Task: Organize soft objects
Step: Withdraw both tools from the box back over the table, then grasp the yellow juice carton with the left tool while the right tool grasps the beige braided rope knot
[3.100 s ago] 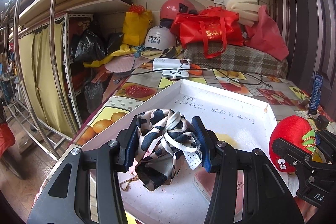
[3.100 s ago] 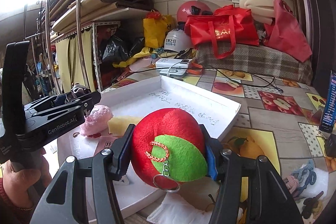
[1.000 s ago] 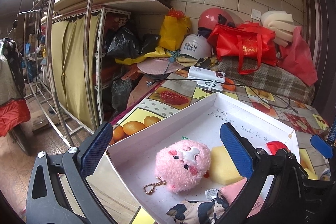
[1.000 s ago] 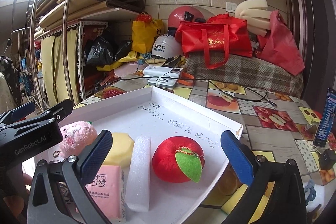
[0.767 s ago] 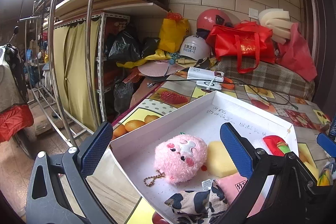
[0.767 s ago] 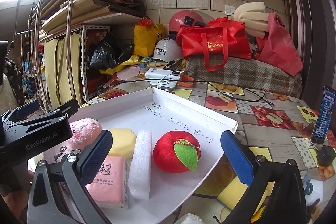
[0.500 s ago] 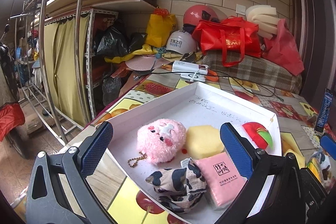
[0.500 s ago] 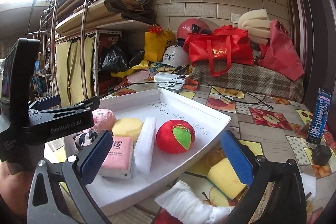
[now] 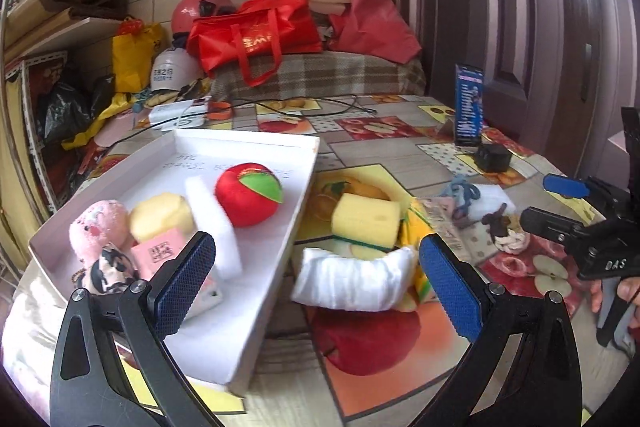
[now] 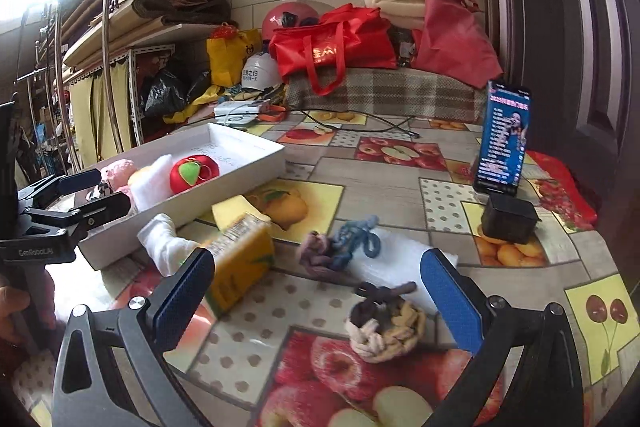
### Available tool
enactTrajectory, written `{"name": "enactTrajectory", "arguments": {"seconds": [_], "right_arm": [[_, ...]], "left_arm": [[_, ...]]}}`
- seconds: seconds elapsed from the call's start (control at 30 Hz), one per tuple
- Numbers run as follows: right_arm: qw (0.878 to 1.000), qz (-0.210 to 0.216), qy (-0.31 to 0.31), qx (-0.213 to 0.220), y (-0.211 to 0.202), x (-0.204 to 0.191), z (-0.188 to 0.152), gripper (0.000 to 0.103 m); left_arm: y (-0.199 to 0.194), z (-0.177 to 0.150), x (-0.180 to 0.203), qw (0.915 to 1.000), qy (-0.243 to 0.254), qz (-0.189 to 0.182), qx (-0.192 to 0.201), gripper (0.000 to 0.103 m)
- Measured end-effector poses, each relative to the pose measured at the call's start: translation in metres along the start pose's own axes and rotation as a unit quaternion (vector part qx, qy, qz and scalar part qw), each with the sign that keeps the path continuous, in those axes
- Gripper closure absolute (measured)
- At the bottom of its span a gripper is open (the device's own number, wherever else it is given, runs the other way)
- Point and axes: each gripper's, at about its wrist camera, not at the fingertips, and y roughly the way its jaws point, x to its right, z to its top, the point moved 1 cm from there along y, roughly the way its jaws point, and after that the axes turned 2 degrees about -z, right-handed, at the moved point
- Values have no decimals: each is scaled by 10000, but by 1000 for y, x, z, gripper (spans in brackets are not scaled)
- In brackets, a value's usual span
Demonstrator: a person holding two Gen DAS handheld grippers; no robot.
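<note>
A white tray (image 9: 276, 251) on the fruit-print table holds a red apple plush (image 9: 248, 193), a pink plush (image 9: 98, 227), a yellow sponge (image 9: 162, 215), a white foam bar (image 9: 212, 219), a pink pack (image 9: 160, 253) and a black-and-white cloth (image 9: 112, 265). My left gripper (image 9: 316, 281) is open and empty above a white rolled cloth (image 9: 356, 277) just right of the tray. A yellow sponge (image 9: 366, 219) lies behind the cloth. My right gripper (image 10: 316, 293) is open and empty over a braided rope knot (image 10: 384, 327), a blue-purple yarn bundle (image 10: 340, 245) and a yellow tissue pack (image 10: 240, 259).
A phone (image 10: 504, 139) stands on a black block (image 10: 508, 219) at the right. A power strip with cables (image 9: 180, 111), helmets, red bags (image 9: 256, 35) and a plaid cushion crowd the back. Metal shelving (image 10: 112, 99) stands at the left. A door (image 9: 560, 27) is at the right.
Both grippers let go of the cloth and apple plush into the tray, then swung right. They now face the loose soft things on the table beside the tray.
</note>
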Motion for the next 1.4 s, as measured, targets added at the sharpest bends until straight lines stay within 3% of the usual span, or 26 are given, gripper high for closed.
{"name": "enactTrajectory", "arguments": {"seconds": [0.2, 0.43, 0.57, 0.7, 0.77, 0.8, 0.97, 1.1, 1.17, 1.4], "right_arm": [[9944, -3, 491, -931, 15, 42, -16, 0], [9894, 234, 124, -1425, 33, 23, -21, 0], [9844, 182, 0, -1749, 51, 18, -21, 15], [9856, 152, -102, -1679, 48, 15, -20, 31], [9859, 228, -223, -1640, 46, 11, -20, 45], [9860, 220, -297, -1625, 46, 8, -20, 53], [9860, 262, -427, -1587, 46, 4, -18, 64], [9887, 266, -382, -1428, 40, 5, -16, 66], [9915, 253, -384, -1216, 32, 5, -14, 66], [9989, 5, -289, -357, 4, 9, -6, 66]], "left_arm": [[23, 4, 58, 9973, 525, -314, -411, 0], [58, 12, 74, 9948, 528, -257, -832, 0], [75, 13, 76, 9926, 542, -214, -1069, 2], [82, 13, 78, 9907, 558, -300, -1204, 13], [83, 12, 80, 9902, 611, -243, -1229, 31], [83, 12, 81, 9901, 627, -265, -1224, 34], [80, 12, 82, 9902, 682, -367, -1161, 65], [75, 13, 84, 9912, 740, -396, -1021, 70], [69, 14, 85, 9926, 769, -363, -872, 77], [48, 18, 85, 9963, 792, -134, -301, 77]]}}
